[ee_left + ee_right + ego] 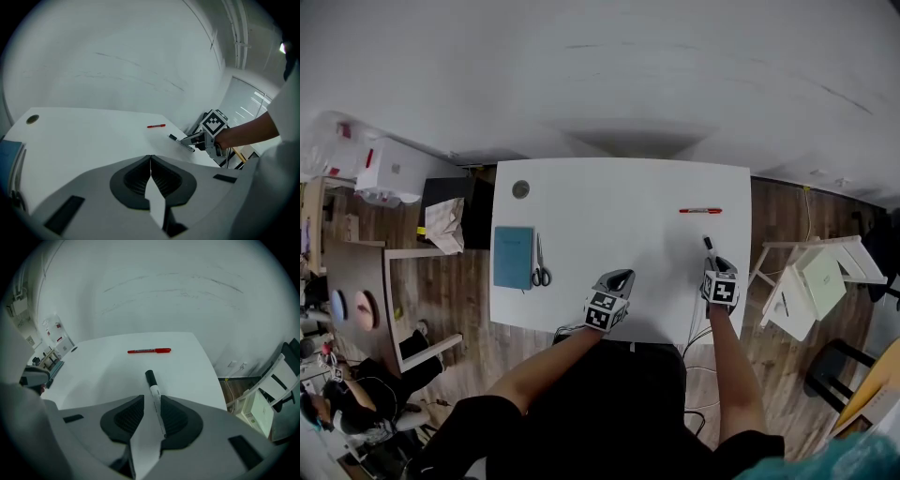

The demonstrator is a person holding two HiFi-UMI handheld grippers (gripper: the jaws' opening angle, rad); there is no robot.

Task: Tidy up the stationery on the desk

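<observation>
Two pens on right half of table (pixel 619 206): red pen (pixel 149 351) loose toward far edge, black-capped marker (pixel 151 383) nearer, pinched along its white barrel between pads of right tool (pixel 151 401), cap pointing away. Left tool (pixel 150 161) clenched on nothing, low near front edge. Blue notebook (pixel 513 257) and scissors (pixel 540 267) just beside each other at far left. Step in hand, probably: pickup of marker, with grip made and lift not evident. Next, by judgement: raise clear, carry leftward, lay down beside scissors, then fetch red pen. No holder in sight, so destination only guessed.
</observation>
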